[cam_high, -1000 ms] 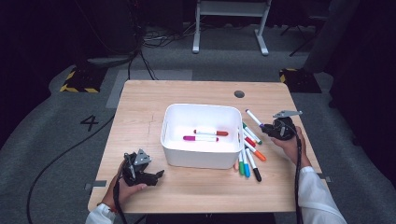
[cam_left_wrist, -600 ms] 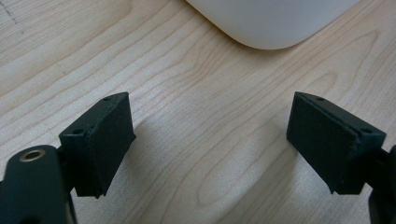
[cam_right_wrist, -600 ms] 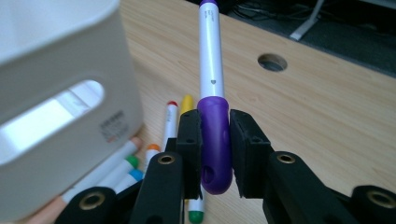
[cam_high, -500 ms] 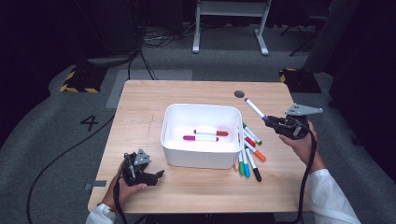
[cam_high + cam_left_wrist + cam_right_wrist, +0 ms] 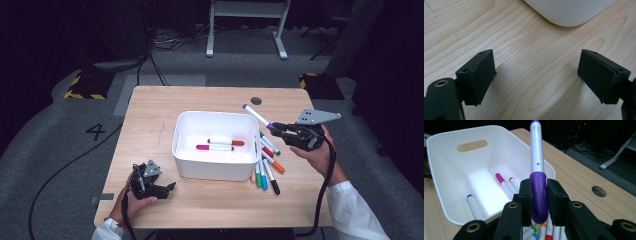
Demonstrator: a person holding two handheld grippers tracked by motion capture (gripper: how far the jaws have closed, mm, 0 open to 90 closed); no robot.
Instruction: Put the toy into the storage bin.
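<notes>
The right hand-held gripper (image 5: 278,128), clamped on a purple marker (image 5: 256,115), has risen from the pile toward the white bin (image 5: 212,172). Drop-off looks next. The left hand-held gripper (image 5: 159,186) rests open on the bench (image 5: 150,110).

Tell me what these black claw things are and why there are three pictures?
A person sits at a wooden table with a squeeze tool in each hand. One camera looks down from above; the other two ride on the tools. The right tool pinches a purple marker by its cap, above the table beside the white bin. The left tool is open with nothing in it, down by the table. Markers already lie in the bin, and more markers lie on the table beside it.
</notes>
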